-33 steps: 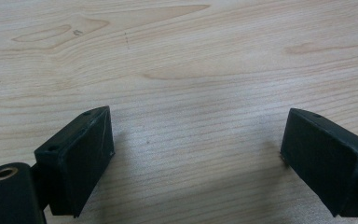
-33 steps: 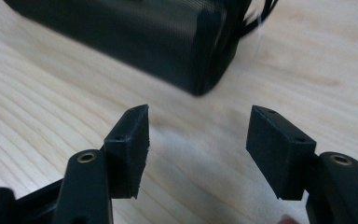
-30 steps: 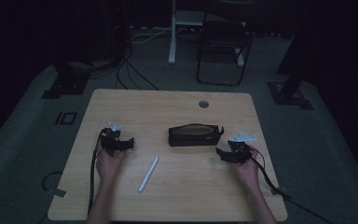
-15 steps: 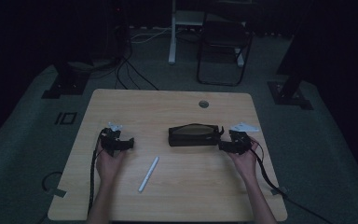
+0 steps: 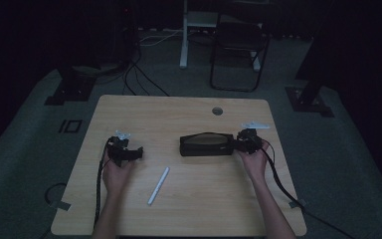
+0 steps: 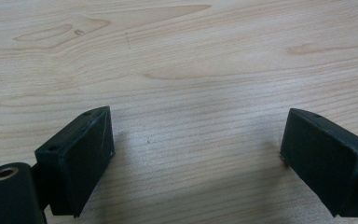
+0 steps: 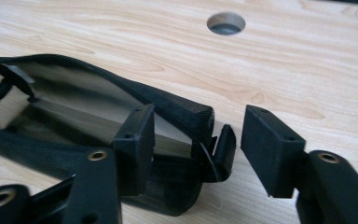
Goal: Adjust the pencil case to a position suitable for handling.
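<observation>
Looking down from the high view, I see a black pouch [image 5: 206,145] lying lengthwise in the middle of the table [image 5: 179,107], its right end meeting my right gripper [image 5: 242,143]. A white pen [image 5: 158,185] lies on the wood nearer my side, well apart from the pouch, between my two forearms. My left gripper [image 5: 129,153] sits over the left part of the table, away from both things.

In the right gripper view the right gripper [image 7: 196,137] has its jaws on either side of the pouch's [image 7: 93,135] end: one jaw sits inside the unzipped mouth against the pale lining, the other stands outside, beyond the black end tab [image 7: 224,149]. These jaws have just been closing, with the fabric rim and tab between them, but there's a gap between the outer jaw and the tab (so I call it not yet clamped). Something pale [image 7: 2,112] shows deep inside the pouch; I cannot tell what it is. A round hole [image 7: 226,22] in the tabletop lies beyond.

In the left gripper view the left gripper [image 6: 196,149] is spread wide over bare wood grain, with nothing between the jaws
</observation>
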The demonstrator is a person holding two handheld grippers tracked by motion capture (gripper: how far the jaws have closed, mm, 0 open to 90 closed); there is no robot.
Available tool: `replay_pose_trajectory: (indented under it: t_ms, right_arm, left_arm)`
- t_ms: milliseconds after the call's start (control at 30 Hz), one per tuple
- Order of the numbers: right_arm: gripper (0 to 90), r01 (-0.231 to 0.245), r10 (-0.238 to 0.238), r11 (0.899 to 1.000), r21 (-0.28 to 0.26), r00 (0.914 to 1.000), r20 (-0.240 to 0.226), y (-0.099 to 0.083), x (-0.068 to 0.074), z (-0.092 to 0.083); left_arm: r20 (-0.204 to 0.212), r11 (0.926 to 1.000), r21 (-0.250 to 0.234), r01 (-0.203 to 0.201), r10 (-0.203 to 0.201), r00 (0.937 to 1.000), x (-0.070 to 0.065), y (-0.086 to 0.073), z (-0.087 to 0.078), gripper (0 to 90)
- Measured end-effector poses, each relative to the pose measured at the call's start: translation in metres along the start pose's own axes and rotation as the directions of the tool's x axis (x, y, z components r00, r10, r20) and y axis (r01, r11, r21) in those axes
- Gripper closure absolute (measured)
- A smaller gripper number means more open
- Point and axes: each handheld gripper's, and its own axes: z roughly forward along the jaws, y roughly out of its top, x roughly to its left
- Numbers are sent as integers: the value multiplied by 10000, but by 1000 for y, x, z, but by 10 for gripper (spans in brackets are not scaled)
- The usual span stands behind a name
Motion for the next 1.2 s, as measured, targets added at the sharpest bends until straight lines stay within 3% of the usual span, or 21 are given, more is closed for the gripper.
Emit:
replay_pose_trajectory:
  t_ms: [133,267,400,533,667,733,767,900,1033,1133,1200]
  right_arm:
    - [539,-199,208,9993,325,9994,-293,2,-5,6]
    - [620,-39,61,9990,434,9987,-497,4,-6,9]
    - [672,439,-407,9982,413,9963,-763,7,-4,10]
    - [697,1207,-1150,9917,439,9866,-1159,11,0,14]
    - [684,1498,-1421,9873,530,9816,-1280,13,3,16]
    - [649,1400,-1324,9886,551,9834,-1240,14,3,16]
    - [475,810,-761,9958,437,9916,-1042,13,4,14]
    - [383,3,-1,10000,26,9960,-895,12,10,6]
    - [361,-83,92,9998,172,9987,-508,10,17,9]
    - [364,-180,203,9989,432,9984,-524,9,18,14]
    - [464,-239,290,9942,1052,9984,-477,6,19,23]
  left_arm:
    - [-4,10000,-4,5,-5,10000,0,0,0,100]
    - [-5,10000,-9,18,-18,10000,0,0,0,100]
    - [2,10000,-15,22,-22,10000,0,0,0,101]
    - [-12,10000,-21,48,-48,10000,0,0,0,104]
    - [-24,10000,-39,68,-68,10000,0,0,0,110]
    - [-29,10000,-35,59,-59,10000,0,0,0,111]
    - [-38,10000,-35,66,-66,10000,0,0,0,113]
    - [-47,10000,-38,75,-75,10000,0,0,0,115]
    - [-50,10000,-38,76,-76,10000,0,0,0,116]
    - [-50,10000,-42,77,-78,10000,0,0,0,116]
    - [-51,10000,-49,78,-79,10000,0,0,0,116]
